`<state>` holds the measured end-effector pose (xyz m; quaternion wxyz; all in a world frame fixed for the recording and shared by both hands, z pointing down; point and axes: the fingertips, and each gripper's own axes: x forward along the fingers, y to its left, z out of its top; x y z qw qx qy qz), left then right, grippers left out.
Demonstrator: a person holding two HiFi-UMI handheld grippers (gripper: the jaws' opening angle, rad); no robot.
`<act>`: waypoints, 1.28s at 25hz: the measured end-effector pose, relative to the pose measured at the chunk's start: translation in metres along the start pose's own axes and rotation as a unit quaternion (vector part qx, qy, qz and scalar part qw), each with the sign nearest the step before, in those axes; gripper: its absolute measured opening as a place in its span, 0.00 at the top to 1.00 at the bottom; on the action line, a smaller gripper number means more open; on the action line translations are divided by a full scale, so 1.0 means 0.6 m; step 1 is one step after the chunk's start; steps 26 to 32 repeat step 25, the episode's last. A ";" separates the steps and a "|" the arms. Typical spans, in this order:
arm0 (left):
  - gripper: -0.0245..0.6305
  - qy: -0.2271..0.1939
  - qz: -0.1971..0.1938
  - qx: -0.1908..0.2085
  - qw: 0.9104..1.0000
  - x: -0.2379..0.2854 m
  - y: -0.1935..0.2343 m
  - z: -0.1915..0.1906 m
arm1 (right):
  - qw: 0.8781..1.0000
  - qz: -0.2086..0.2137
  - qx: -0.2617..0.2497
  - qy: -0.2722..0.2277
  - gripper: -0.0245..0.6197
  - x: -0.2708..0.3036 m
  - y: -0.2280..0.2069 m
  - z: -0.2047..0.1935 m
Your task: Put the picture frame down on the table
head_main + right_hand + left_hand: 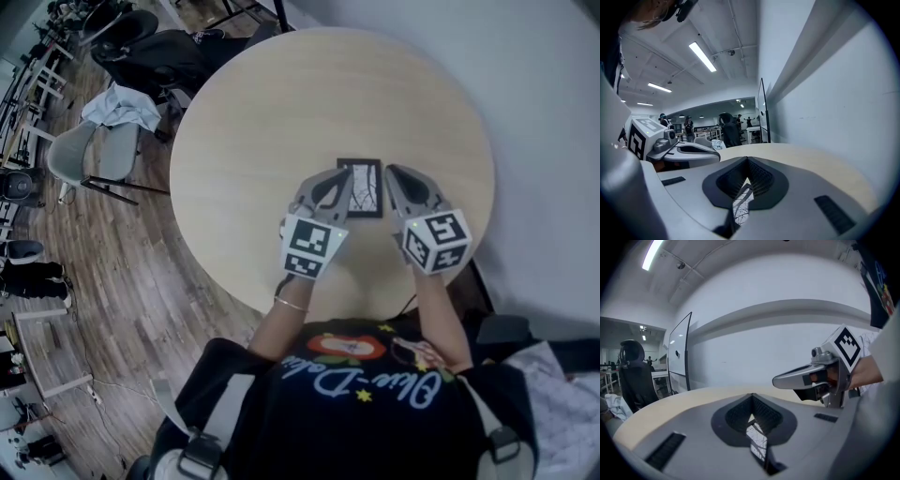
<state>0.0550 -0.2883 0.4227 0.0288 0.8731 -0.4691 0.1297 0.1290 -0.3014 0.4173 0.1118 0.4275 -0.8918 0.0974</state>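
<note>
My left tool (pixel 338 181) and my right tool (pixel 395 178) are both closed on nothing, jaws pressed together and empty. The picture frame (pixel 366 189) lies flat on the table (pixel 272 112), between the two tools and below their tips. Through the slot of each closed tool I see a strip of its pale print underneath. By how it lies, the putting-down looks done.

I judge the frame light, stiff and thin, with a narrow dark border and a front that may be glass — so slick on the face and liable to crack if dropped or squeezed in the middle. To take it again I would pinch the border on its two long sides, one tool to each.

Ahead of the tools I see only tabletop, then the white wall (pixel 525 94). Out past my left tool, well apart and down on the floor, stand chairs (pixel 89 155), one draped with a cloth (pixel 122 105) — nothing stands in the way.
</note>
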 end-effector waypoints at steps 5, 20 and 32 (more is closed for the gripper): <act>0.96 0.000 -0.006 0.002 1.000 -0.011 -0.016 0.001 | 1.000 0.000 -0.004 -0.006 0.97 -0.017 0.009 0.005; 0.96 -0.012 -0.018 0.010 1.000 -0.030 -0.043 0.018 | 1.000 0.003 -0.023 -0.012 0.97 -0.043 0.023 0.010; 0.96 -0.012 -0.017 0.009 1.000 -0.036 -0.040 0.020 | 1.000 0.004 -0.025 -0.011 0.97 -0.044 0.030 0.015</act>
